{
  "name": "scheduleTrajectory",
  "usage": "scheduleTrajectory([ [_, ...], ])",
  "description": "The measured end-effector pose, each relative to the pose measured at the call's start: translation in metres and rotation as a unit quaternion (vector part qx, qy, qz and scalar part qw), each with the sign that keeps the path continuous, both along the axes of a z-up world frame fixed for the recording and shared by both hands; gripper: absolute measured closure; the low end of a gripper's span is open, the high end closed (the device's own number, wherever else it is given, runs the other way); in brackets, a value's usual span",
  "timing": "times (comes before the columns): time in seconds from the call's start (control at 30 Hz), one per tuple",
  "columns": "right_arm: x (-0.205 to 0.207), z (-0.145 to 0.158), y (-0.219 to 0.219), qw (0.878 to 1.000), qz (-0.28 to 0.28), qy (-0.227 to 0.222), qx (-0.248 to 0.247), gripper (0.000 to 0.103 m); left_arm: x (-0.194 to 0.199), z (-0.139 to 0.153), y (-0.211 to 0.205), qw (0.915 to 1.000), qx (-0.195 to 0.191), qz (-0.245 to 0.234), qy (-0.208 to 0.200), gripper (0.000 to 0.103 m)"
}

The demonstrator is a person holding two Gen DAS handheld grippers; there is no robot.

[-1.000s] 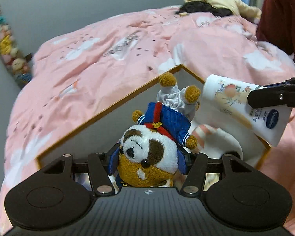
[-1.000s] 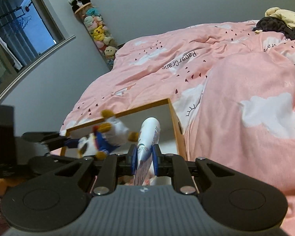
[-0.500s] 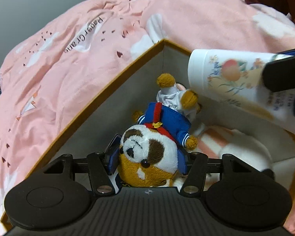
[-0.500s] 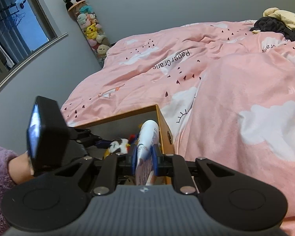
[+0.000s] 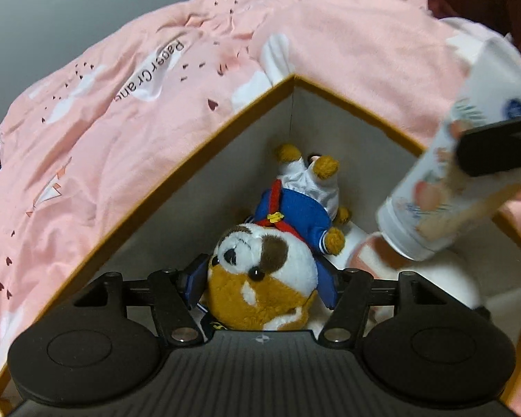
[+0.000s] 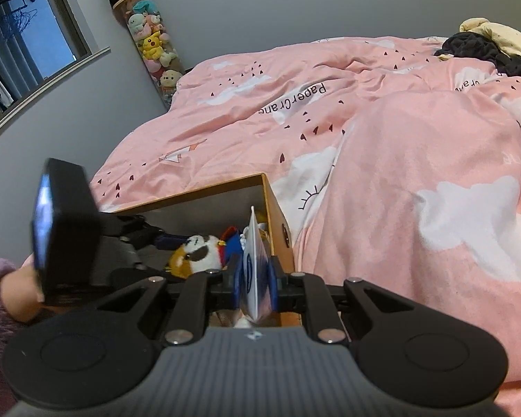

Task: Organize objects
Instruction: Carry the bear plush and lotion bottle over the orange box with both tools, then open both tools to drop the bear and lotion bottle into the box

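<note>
A plush dog in a blue jacket lies head-first inside the orange-rimmed box, feet toward the far corner. My left gripper straddles its head. Its jaws are opening, and the blue pads stand just off the fur. In the right wrist view my right gripper is shut on the flat crimped end of a white lotion tube. From the left wrist view the tube hangs cap-down over the box's right side, above a white and pink soft toy.
The box rests on a pink duvet. Dark and cream clothes lie at its far end. A tall clear column of plush toys stands in the corner by a window. A hand in a purple sleeve holds the left gripper.
The left gripper sank into the box with the dog, and its pads spread off the dog's head. The tube swung from lying across to cap-down over the box.
</note>
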State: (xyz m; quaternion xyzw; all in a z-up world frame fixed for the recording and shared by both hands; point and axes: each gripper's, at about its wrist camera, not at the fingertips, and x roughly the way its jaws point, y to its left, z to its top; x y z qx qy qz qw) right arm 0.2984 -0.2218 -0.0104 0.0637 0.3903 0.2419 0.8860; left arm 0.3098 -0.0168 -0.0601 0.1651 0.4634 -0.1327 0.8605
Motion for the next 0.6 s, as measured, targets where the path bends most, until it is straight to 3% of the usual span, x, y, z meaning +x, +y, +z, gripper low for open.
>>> scheduleTrajectory([
  [0.27, -0.004, 0.002, 0.008, 1.000, 0.008, -0.001, 0.003, 0.087, -0.019, 0.022, 0.020, 0.9987, -0.046, 0.023, -0.003, 0.032],
  [0.37, -0.005, 0.001, 0.009, 1.000, 0.010, 0.000, 0.001, 0.087, -0.016, 0.020, 0.028, 0.9968, -0.052, 0.050, 0.036, 0.057],
  [0.6, -0.003, 0.000, 0.016, 1.000, 0.016, 0.003, -0.002, 0.087, -0.011, 0.011, 0.051, 0.9882, -0.119, 0.083, 0.049, 0.070],
])
